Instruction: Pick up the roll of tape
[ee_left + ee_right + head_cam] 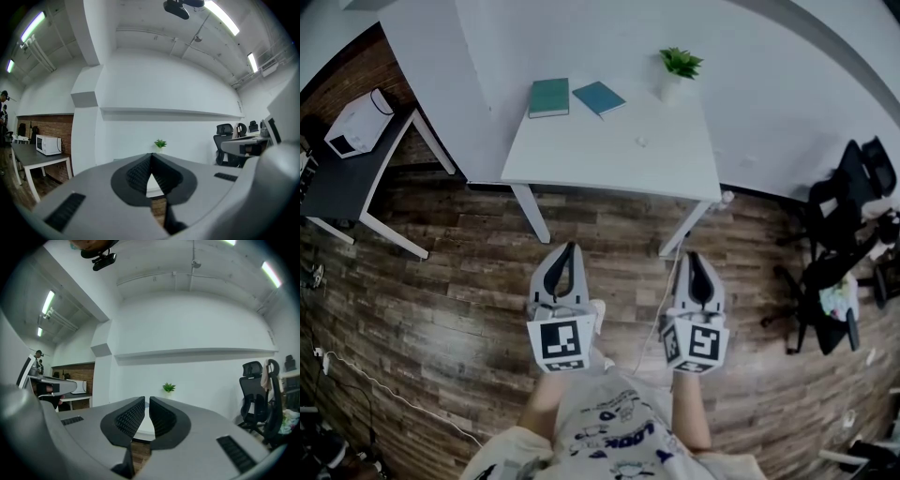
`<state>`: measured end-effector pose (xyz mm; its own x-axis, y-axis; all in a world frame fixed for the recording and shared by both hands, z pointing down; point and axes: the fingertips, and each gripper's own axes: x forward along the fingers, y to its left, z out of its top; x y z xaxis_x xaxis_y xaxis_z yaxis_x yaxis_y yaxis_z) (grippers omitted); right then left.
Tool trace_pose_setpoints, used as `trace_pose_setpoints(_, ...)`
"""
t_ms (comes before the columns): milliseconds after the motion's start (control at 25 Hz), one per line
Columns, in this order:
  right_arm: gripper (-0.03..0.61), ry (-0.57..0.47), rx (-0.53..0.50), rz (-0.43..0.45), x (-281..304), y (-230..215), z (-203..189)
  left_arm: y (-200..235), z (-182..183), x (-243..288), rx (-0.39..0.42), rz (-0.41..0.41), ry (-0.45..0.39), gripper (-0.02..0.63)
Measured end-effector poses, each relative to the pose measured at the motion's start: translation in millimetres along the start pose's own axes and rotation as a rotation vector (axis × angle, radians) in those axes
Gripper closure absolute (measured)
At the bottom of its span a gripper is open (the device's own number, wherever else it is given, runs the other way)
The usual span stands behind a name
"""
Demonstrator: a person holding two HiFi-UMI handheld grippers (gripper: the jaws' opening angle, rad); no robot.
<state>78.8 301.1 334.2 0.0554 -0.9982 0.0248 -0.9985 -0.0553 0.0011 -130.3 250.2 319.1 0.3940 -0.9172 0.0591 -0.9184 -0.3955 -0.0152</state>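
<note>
Small pale roll of tape (pixel 642 142), on white table (pixel 581 155), right of middle

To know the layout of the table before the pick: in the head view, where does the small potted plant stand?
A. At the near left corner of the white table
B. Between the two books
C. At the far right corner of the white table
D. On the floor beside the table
C: the potted plant stands at the far right corner of the white table, to the right of the green book and the blue book.
</note>
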Motion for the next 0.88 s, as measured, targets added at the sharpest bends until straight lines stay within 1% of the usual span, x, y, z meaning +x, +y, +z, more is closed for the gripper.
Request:
trace_pose_setpoints(120,0.549,0.003,0.003,-0.004,19.0,-7.8,-1.5,2.0,-0.8,21.0,-0.001,0.001,0.002,0.612)
trace_pose_setpoints(240,0.549,0.018,0.0,-0.009,40.7,-14.0,-4.7,5.1,-3.5,45.9,0.014,-0.005,0.004,0.612)
trace_pose_setpoints(360,0.549,0.017,0.001,-0.013,71.6,-19.2,-7.3,9.7,-5.3,77.7,-0.015,-0.006,0.009,0.612)
trace_pose_setpoints(640,0.549,0.028,-0.004,-0.027,161.7,-28.2,-5.6,26.8,-3.9,170.9,-0.026,-0.033,0.027,0.612)
trace_pose_setpoints(880,0.549,0.03,-0.009,-0.038,247.5,-37.7,-0.1,46.6,5.1,260.6,-0.022,-0.058,0.03,0.612)
